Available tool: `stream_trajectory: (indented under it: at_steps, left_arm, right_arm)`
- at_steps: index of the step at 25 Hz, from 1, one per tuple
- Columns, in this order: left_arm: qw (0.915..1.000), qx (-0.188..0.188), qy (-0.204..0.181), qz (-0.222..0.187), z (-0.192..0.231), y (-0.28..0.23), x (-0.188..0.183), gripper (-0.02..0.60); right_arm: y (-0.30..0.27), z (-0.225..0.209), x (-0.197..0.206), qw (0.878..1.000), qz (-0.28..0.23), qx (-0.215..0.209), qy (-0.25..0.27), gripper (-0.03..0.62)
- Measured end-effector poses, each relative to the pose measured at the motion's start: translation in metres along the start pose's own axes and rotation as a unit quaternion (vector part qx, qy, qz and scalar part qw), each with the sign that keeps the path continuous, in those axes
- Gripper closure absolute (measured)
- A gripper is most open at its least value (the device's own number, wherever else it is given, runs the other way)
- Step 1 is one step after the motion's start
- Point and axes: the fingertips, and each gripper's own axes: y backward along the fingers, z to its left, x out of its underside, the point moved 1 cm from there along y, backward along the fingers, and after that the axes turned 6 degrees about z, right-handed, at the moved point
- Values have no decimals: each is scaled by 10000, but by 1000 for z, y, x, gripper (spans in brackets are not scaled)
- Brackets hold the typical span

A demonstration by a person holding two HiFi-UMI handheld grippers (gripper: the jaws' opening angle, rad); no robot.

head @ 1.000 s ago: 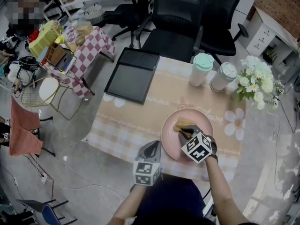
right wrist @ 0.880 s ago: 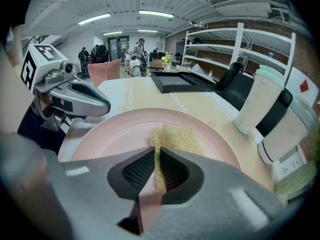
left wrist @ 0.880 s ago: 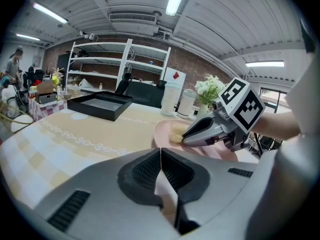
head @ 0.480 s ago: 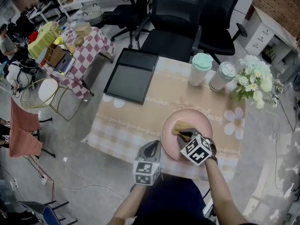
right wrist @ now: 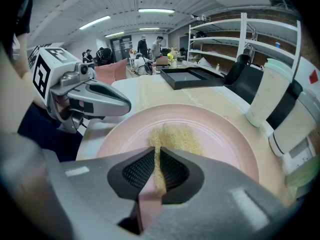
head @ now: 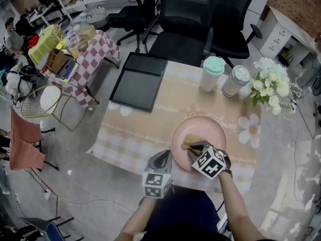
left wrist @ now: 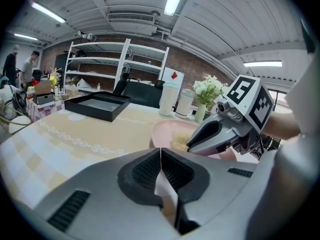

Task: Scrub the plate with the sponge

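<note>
The cloth-covered table [head: 135, 129] stretched out ahead of both pairs of fingers. The black tray [head: 138, 82] lay well beyond the left gripper [head: 163, 157], showing only its dark floor. The pink plate [head: 208, 128] sat directly under the right gripper [head: 193, 147] and just to the right of the left fingers, and it held the yellow sponge [head: 189, 141]. The right gripper's pads were clamped on a thin edge of that sponge, the rest of which spread on the plate just past the fingertips. The left gripper's pads were pressed together and held nothing. Far beyond the right fingers stood a mint-lidded cup [head: 210, 73] and a grey-lidded cup [head: 233, 81], their contents hidden by the lids. From the head view, the right gripper's marker cube covered the plate's near rim and the near part of the sponge.
</note>
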Motion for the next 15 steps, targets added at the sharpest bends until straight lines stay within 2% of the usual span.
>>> stream_trajectory:
  at_steps: [15]
  left_arm:
    - [10000, 19, -21, 41, -4, 0, 7, 569]
  right_arm:
    - [3, 26, 7, 9992, 151, -365, -27, 560]
